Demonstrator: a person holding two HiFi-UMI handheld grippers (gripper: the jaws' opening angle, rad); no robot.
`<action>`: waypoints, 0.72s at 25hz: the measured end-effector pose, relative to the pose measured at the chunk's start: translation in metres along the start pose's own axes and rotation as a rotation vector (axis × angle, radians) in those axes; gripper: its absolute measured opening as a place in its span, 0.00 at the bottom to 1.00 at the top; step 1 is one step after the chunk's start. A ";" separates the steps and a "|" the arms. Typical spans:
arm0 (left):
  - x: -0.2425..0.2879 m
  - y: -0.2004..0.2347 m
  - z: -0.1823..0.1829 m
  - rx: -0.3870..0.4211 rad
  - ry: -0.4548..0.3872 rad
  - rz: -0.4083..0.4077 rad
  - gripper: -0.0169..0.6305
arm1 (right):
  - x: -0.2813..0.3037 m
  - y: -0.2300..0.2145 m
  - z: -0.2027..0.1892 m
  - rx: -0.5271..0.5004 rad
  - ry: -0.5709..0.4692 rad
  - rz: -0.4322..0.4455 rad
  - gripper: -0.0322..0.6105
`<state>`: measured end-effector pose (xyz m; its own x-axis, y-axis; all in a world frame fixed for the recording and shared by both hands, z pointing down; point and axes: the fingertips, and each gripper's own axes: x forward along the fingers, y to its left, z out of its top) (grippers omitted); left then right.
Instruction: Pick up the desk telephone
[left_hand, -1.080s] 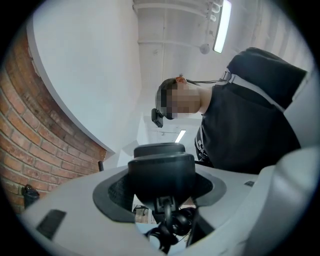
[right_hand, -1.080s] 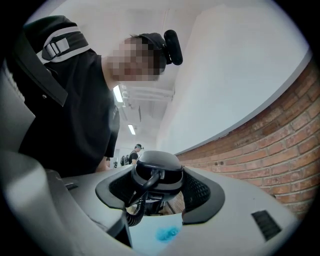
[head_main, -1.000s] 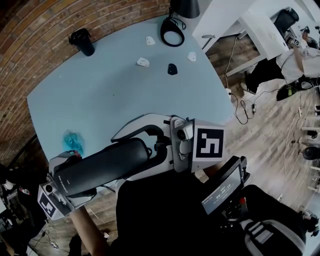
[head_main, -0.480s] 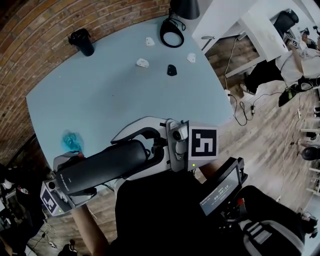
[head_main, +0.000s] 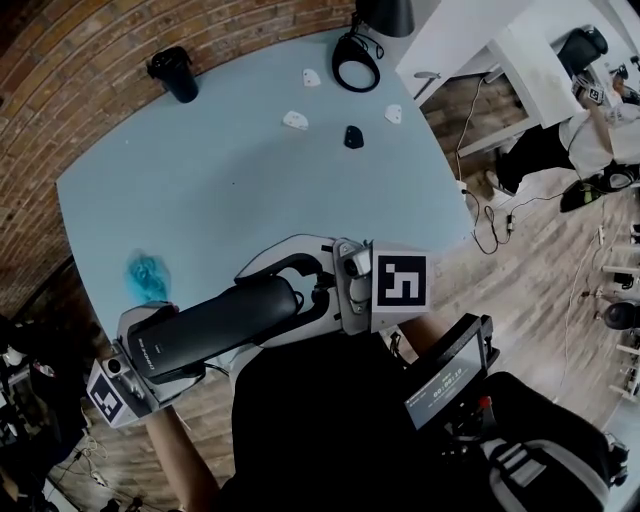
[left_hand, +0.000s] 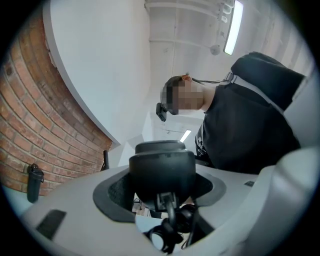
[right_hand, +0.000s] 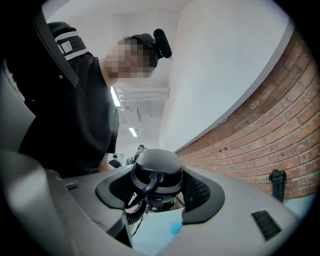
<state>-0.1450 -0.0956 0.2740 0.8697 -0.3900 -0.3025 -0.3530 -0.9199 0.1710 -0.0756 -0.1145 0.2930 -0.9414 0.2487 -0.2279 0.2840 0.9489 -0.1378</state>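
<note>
The pale blue bench (head_main: 250, 190) is tucked against a red brick wall (head_main: 60, 100) on its far and left sides. Its right edge gives onto wooden floor (head_main: 530, 250) with trailing cables. The loose things lie toward the rim:
- a black cylindrical cup (head_main: 177, 72) at the far left corner
- a black ring of cable (head_main: 357, 62) at the far edge
- 3 small white pieces (head_main: 295, 121) and a small black lump (head_main: 353, 137) near them
- a crumpled turquoise scrap (head_main: 148, 275) near the left edge

A broad stretch of blue top runs from these to the near edge.

Over that near edge, off the bench and close to the person's dark top (head_main: 330, 430), hangs the long black plastic telephone handset (head_main: 215, 325). It is carried between 2 claws.

The left claw (head_main: 150, 352) stands wide, its dark pads (left_hand: 112, 192) clasping 1 rounded end. A thin cable drops from that end.

The right claw (head_main: 255, 308) is also wide, and its meshed pads (right_hand: 197, 192) close round the other end. A black coiled cord (right_hand: 134, 214) leaves the handset there.

Each claw carries a cube with a black-and-white square marker (head_main: 400, 280).

Small white lettering sits on the handset near the left claw, and pale digits glow on a dark screen (head_main: 445, 375) at the person's chest. Both are too small to read.
</note>
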 end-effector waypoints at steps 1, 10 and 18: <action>-0.001 0.000 0.000 0.000 0.002 0.003 0.52 | 0.000 0.000 -0.001 0.002 0.006 0.004 0.48; 0.001 0.003 -0.006 -0.007 0.026 0.006 0.52 | -0.002 -0.003 -0.011 0.014 0.039 -0.004 0.48; 0.000 0.005 -0.013 -0.012 0.042 0.003 0.52 | -0.006 -0.004 -0.019 -0.008 0.079 0.002 0.48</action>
<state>-0.1419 -0.0998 0.2868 0.8824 -0.3903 -0.2628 -0.3515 -0.9181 0.1833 -0.0750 -0.1157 0.3135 -0.9525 0.2644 -0.1513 0.2843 0.9500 -0.1294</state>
